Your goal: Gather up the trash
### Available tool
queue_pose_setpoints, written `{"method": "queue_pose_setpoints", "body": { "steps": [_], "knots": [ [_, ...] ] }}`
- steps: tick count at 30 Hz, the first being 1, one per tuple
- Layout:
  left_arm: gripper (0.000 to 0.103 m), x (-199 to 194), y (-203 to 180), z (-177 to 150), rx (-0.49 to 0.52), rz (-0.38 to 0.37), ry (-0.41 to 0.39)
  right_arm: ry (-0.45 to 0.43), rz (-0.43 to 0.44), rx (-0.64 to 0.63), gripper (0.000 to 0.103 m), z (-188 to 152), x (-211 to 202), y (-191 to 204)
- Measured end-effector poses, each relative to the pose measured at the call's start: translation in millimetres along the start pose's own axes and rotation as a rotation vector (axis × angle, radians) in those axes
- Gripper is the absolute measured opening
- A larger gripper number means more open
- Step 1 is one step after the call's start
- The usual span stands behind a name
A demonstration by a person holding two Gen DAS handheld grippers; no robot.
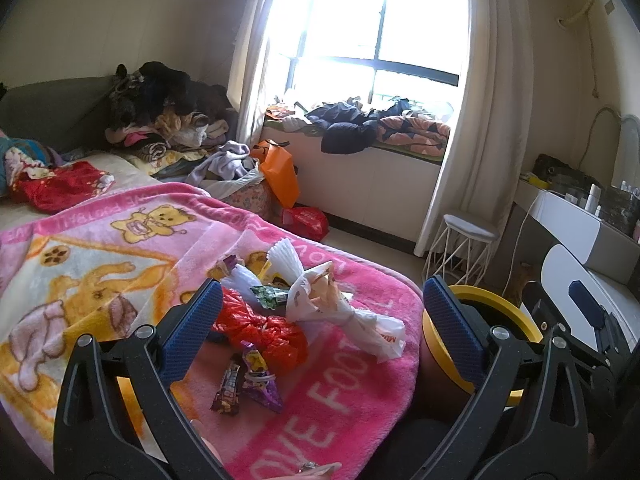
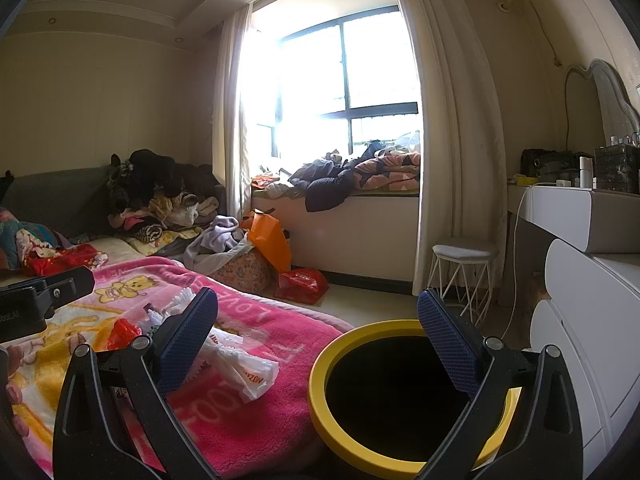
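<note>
Trash lies on a pink blanket (image 1: 340, 392) on the bed: a white plastic bag (image 1: 340, 304), a crumpled red bag (image 1: 260, 328), a green wrapper (image 1: 269, 295), purple snack wrappers (image 1: 244, 376) and a white pleated paper (image 1: 282, 258). My left gripper (image 1: 320, 324) is open and empty above the pile. My right gripper (image 2: 318, 336) is open and empty, between the blanket's edge and a yellow-rimmed bin (image 2: 320, 412). The white bag (image 2: 248, 368) and red bag (image 2: 120, 332) also show in the right wrist view. The bin's rim (image 1: 516, 316) shows beside the bed.
Clothes are piled at the bed's far end (image 1: 160, 120) and on the window seat (image 1: 360, 124). An orange bag (image 1: 280, 176) and a red bag (image 1: 304, 218) sit on the floor. A white stool (image 2: 464, 268) and a white dresser (image 2: 580, 320) stand at right.
</note>
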State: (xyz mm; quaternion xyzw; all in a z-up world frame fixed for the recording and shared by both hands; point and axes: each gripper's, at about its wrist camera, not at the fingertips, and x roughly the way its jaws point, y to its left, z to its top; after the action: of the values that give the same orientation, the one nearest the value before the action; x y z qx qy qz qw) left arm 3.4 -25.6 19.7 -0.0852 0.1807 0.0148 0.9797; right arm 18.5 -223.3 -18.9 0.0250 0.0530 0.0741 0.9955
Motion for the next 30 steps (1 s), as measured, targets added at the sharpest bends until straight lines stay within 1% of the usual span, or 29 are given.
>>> {"method": "queue_pose_setpoints", "body": {
  "steps": [7, 13, 16, 19, 30],
  "knots": [
    [0.092, -2.1, -4.5, -0.3, 0.002, 0.000, 0.001, 0.001, 0.002, 0.000, 0.097, -0.1, 0.3, 0.1],
    [0.092, 2.4, -3.1, -3.2, 0.002, -0.003, 0.023, 0.006, 0.008, -0.002, 0.097, -3.8, -0.8, -5.3],
    [0.092, 6.7, 2.7, -4.1, -0.010, 0.004, 0.041, 0.021, 0.032, -0.015, 0.097, -6.3, 0.4, -4.8],
    [0.092, 10.4, 12.8, -6.5, -0.025, 0.015, 0.041, 0.041, 0.062, -0.024, 0.097, -9.1, 4.2, -1.2],
    [0.092, 19.9, 51.2, -1.3, -0.085, 0.112, 0.040, 0.121, 0.177, -0.085, 0.097, -11.2, 32.8, 38.4]
  ]
}}
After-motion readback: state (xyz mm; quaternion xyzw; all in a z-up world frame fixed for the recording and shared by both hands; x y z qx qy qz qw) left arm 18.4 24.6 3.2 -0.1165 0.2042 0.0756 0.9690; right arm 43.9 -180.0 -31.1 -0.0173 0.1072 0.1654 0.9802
